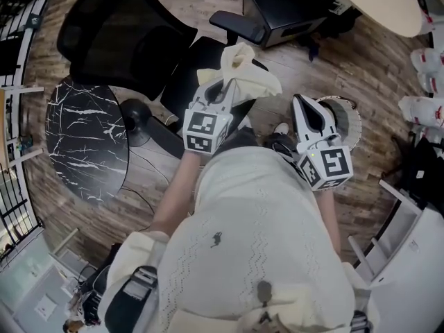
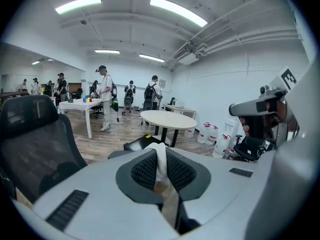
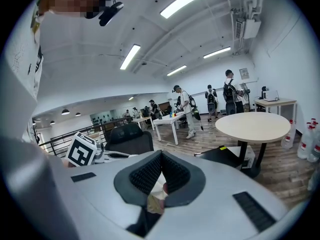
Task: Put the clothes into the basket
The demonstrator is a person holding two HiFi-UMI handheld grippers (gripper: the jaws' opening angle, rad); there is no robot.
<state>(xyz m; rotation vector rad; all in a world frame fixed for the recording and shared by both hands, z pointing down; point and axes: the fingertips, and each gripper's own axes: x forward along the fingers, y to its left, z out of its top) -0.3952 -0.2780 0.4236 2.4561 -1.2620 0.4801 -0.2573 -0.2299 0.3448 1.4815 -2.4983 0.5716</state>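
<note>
**Fig. 1. Cream cloth pinched in the left claw, above the chair seat**

The left gripper is clenched on a cream cloth; in the left gripper view a thin fold runs up between the ribbed pads, which press on it from both sides. The rest of the cloth bunches above the jaw tips and droops to the right, over the front edge of the black chair seat and clear of the floor. The fabric is judged light, soft and limp: it will sag and swing from whatever point holds it, and it can slide out of a shallow pinch, so a deep bite on a gathered fold suits it best.

The left forearm reaches forward from the body, with the gripper tilted slightly downward. The right gripper lies beside it, well apart from the cloth, jaws closed together and holding nothing that can be made out. Just behind it on the floor, partly hidden, a round woven rim is probably the basket; the cloth is not yet over it.
</note>
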